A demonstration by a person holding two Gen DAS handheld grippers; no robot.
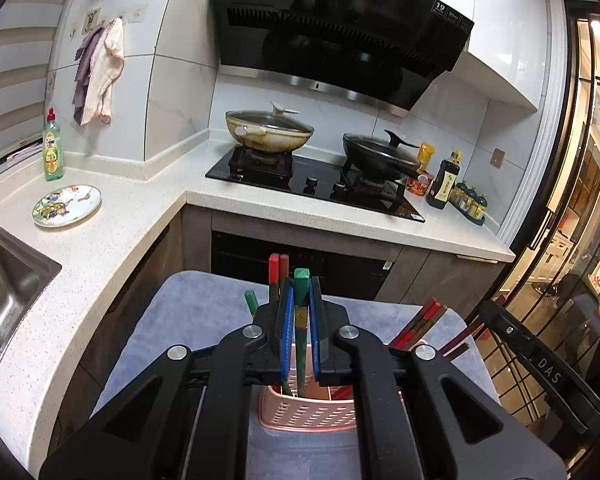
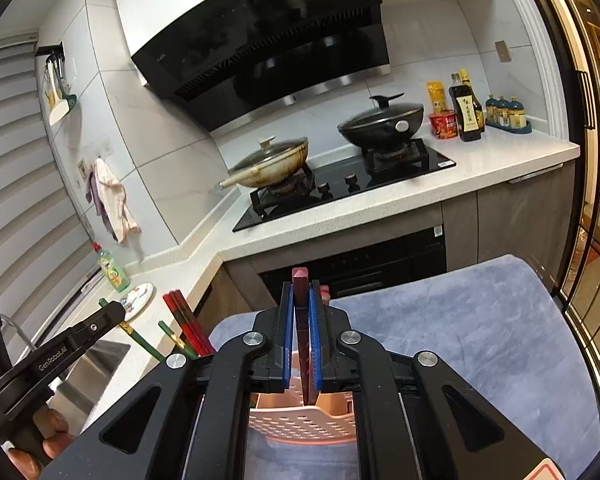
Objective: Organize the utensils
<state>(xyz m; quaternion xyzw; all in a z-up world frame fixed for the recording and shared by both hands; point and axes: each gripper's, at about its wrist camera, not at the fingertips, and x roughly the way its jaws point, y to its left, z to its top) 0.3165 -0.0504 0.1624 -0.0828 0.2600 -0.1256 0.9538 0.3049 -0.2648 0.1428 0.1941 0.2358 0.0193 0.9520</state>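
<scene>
A pink perforated utensil basket [image 1: 308,410] stands on a blue-grey cloth [image 1: 188,320]; it also shows in the right wrist view [image 2: 300,420]. My left gripper [image 1: 300,292] is shut on a green chopstick [image 1: 301,304] standing upright in the basket. Another green chopstick [image 1: 251,302] and red ones [image 1: 278,272] stand beside it. My right gripper [image 2: 300,300] is shut on a dark red chopstick [image 2: 300,292] upright over the basket. Red chopsticks [image 2: 188,324] and green ones [image 2: 140,338] lean out at the left.
A white counter [image 1: 112,232] runs left with a steel sink [image 1: 4,292], a painted plate [image 1: 67,205] and a green soap bottle [image 1: 53,148]. The black hob [image 1: 316,188] holds two lidded pans. Bottles [image 1: 446,180] stand right. A glass door [image 1: 572,240] is at far right.
</scene>
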